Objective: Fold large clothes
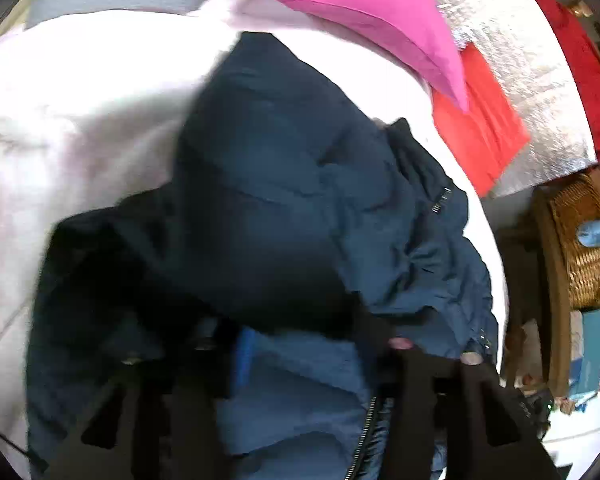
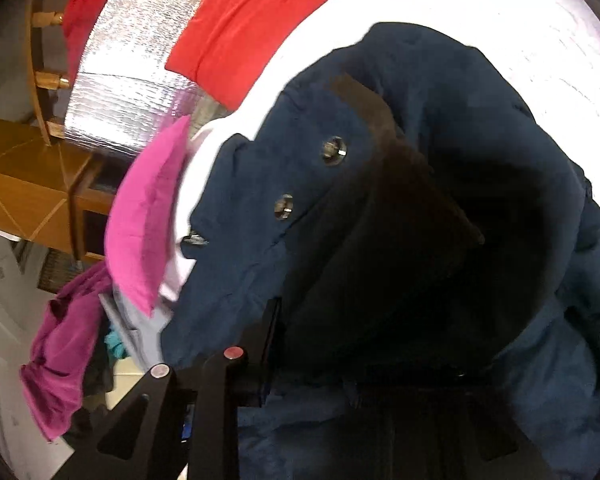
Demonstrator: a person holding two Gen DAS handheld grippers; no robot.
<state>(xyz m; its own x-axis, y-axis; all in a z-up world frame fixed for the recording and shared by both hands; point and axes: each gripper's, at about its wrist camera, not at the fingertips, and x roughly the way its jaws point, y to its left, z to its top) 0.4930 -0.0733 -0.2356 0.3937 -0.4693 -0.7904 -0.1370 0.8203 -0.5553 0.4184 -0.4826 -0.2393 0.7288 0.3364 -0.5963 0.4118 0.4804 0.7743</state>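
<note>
**Item.** One navy blue padded jacket with hood (image 1: pixel 284 184), lying bunched on a white quilted cover (image 1: pixel 80 100). It is close under both tools and fills most of each view. A folded pink cloth (image 1: pixel 364 12) and a folded red cloth (image 1: pixel 480 128) lie beyond it, apart from it.

**Handling, as judged.** The jacket is soft and bulky, with a smooth shell that is likely to slip. It is light for its size but springy, so folds will tend to reopen. The firmest holds appear to be the zipper edge (image 1: pixel 366 428) and the hood rim by the two metal snaps (image 2: pixel 332 150), where the fabric is doubled. The puffed panels offer little purchase.

**Orientation.** In the left wrist view the long axis runs from the left tool (image 1: pixel 312 360) away toward the pink cloth. In the right wrist view the dark hood cavity (image 2: pixel 440 260) opens toward the right tool (image 2: pixel 332 380).

**Tools.** Padded fabric lies between the fingers of each tool. Whether either is clamped cannot be told, as one finger of each is hidden.
</note>
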